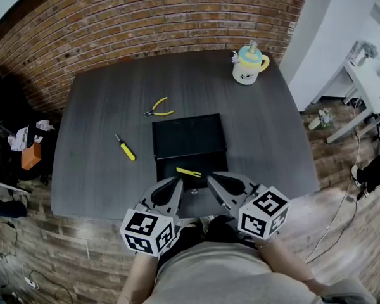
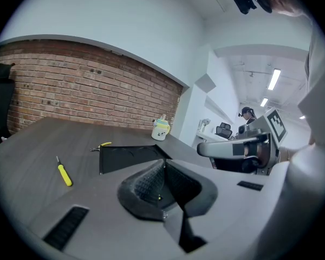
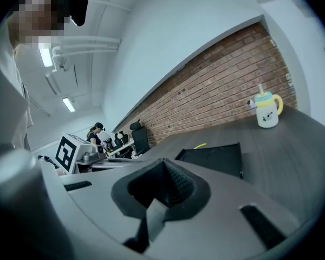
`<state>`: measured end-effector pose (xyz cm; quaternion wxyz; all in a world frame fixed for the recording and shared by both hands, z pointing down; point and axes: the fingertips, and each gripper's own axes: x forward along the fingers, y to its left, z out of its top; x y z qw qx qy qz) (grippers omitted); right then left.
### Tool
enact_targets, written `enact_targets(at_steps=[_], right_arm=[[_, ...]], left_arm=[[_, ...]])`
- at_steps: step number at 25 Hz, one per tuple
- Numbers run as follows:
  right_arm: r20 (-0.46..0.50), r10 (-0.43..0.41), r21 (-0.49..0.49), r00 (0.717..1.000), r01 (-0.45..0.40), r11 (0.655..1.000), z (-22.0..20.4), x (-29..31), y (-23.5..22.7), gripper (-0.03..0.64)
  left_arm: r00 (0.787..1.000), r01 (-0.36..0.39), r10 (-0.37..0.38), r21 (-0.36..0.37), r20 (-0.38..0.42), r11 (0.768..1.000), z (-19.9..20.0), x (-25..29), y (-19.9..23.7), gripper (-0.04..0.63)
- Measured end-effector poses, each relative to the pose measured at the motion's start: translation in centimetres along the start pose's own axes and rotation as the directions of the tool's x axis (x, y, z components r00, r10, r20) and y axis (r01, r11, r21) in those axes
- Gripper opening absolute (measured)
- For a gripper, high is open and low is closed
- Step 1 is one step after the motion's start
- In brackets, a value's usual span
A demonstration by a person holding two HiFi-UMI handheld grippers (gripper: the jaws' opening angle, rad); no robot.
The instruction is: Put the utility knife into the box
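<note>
At the near edge of the flat black box (image 1: 190,138), on your side of it, lies the slim yellow utility knife (image 1: 189,172). Its long axis runs crosswise to you, roughly along that front edge, with the left end a little farther from you than the right. I cannot tell which end carries the blade. It sits over a dark strip at the front of the box, and I cannot tell whether that strip is a flap, a wall or part of the well. The knife lies between the tips of your two tools and apart from both.

Your left gripper (image 1: 178,181) hangs just left of the knife with its tongs pressed together, gripping nothing. Your right gripper (image 1: 211,177), just right of the knife, also has its tongs pressed together on nothing. Both aim toward the box's near side.

You have one knife, one box and two grippers on the one dark grey wood-grain table (image 1: 101,106). One pair of yellow-handled pliers (image 1: 158,108) lies just beyond the box's far left corner. One yellow-handled screwdriver (image 1: 125,148) lies to the left of the box. One white and yellow lidded cup (image 1: 248,64) stands well beyond the box's far right corner.
</note>
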<state>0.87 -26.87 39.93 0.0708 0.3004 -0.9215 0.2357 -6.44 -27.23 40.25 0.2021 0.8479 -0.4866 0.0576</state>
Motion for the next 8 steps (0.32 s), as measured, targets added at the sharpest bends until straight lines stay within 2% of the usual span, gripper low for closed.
enact_targets(at_steps=[8], right_arm=[[0.001, 0.009, 0.001, 1.0, -0.009, 1.0, -0.21, 0.08, 0.23, 0.006]], left_arm=[[1.0, -0.003, 0.003, 0.015, -0.011, 1.0, -0.23, 0.04, 0.13, 0.025]])
